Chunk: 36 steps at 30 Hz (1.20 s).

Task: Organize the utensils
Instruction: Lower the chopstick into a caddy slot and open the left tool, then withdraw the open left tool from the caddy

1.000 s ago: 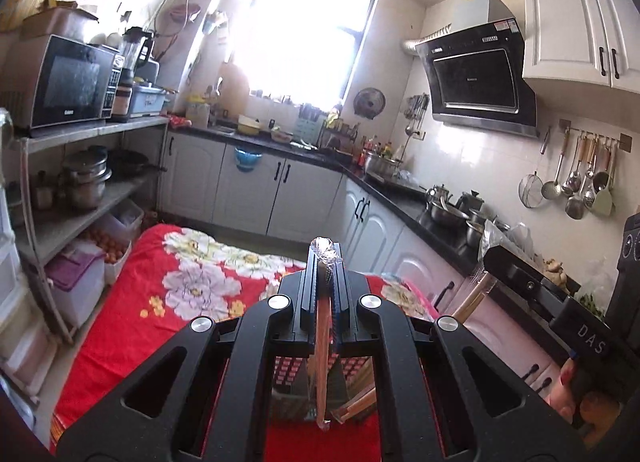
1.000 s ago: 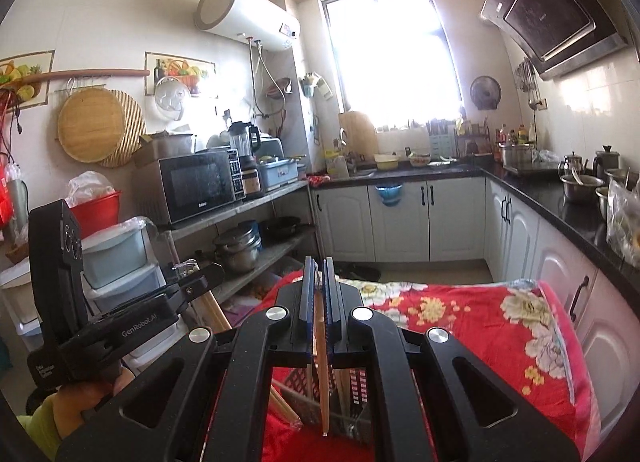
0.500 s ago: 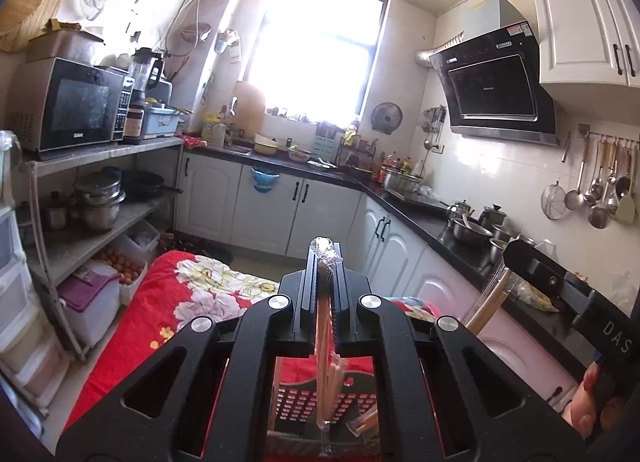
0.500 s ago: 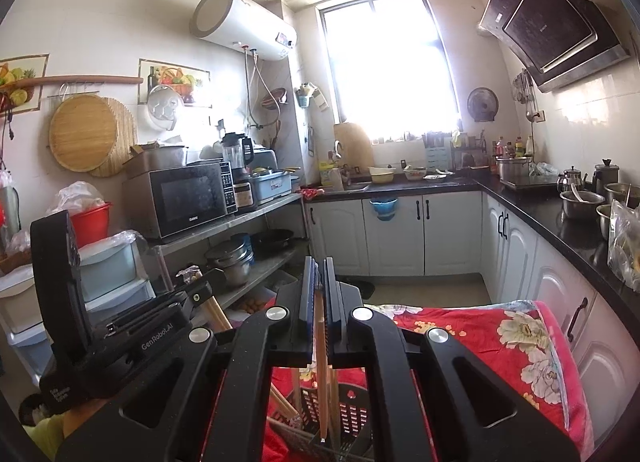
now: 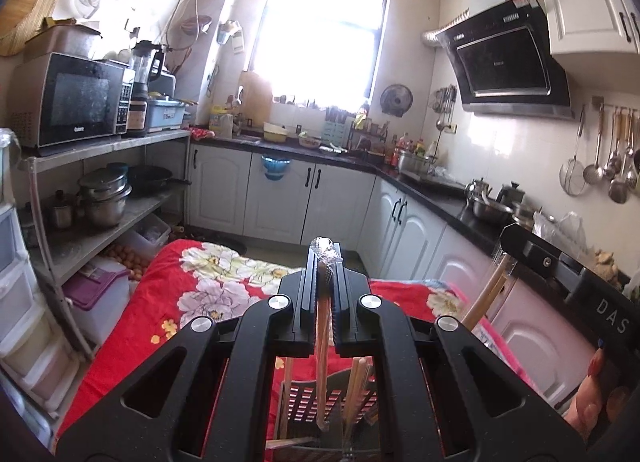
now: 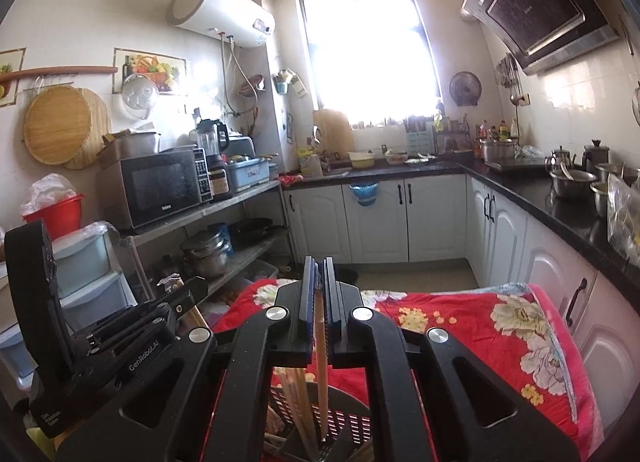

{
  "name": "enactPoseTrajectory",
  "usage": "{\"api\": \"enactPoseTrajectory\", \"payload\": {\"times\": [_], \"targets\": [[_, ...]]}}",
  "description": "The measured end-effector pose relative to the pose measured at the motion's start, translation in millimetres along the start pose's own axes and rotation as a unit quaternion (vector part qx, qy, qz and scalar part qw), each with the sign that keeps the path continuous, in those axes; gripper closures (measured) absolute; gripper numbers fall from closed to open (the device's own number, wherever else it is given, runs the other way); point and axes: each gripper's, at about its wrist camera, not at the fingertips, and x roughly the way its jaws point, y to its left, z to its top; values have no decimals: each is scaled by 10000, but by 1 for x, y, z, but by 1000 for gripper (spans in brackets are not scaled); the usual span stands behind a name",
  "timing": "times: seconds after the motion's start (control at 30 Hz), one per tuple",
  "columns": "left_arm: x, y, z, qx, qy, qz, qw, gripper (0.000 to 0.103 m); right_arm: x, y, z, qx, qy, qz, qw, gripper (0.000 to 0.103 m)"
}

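Wooden chopstick (image 5: 322, 346) with a foil-wrapped top end is clamped upright between the closed jaws of the left gripper (image 5: 325, 262), its lower tip hanging inside the slotted brown holder (image 5: 304, 402) that stands on the red floral cloth (image 5: 168, 302). Holding the stick vertical lines it up with the holder's opening, so it should drop in without catching the rim. Other chopsticks (image 5: 358, 386) already lean in the holder just beside it, which suggests this holder is the collecting point for the task.

To the right, the right gripper (image 6: 316, 274) is likewise shut on a second chopstick (image 6: 321, 366), also upright, with its tip inside a compartment of the same holder (image 6: 344, 418); which compartment cannot be told. A bundle of sticks (image 6: 294, 386) leans at the left of that compartment, apart from the held one.

Both grippers stand close together over the holder, each visible at the edge of the other's view. Judged from this, insertion is nearly complete for both sticks; the next move would call for opening each jaw pair while the tips sit below the rim. A tilted release could let a stick fall outside onto the cloth
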Motion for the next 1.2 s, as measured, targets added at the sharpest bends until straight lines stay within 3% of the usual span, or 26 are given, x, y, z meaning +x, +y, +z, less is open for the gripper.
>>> {"api": "enactPoseTrajectory", "payload": {"times": [0.4,0.87,0.97,1.07,1.2], "targets": [[18,3,-31,78,335,-74,9994,100,17,-13,-38,69,304,-222,9993,99],[12,6,-53,32,595,-109,9982,100,-3,-19,-72,102,548,-323,9979,98],[7,8,-55,20,611,-112,9981,93,-10,-19,-75,117,581,-320,9977,98],[0,9,-57,6,627,-137,9979,87,-15,-21,-79,157,618,-350,9974,85],[-12,8,-57,20,603,-194,9980,77,-23,-24,-85,209,647,-370,9970,83]]}}
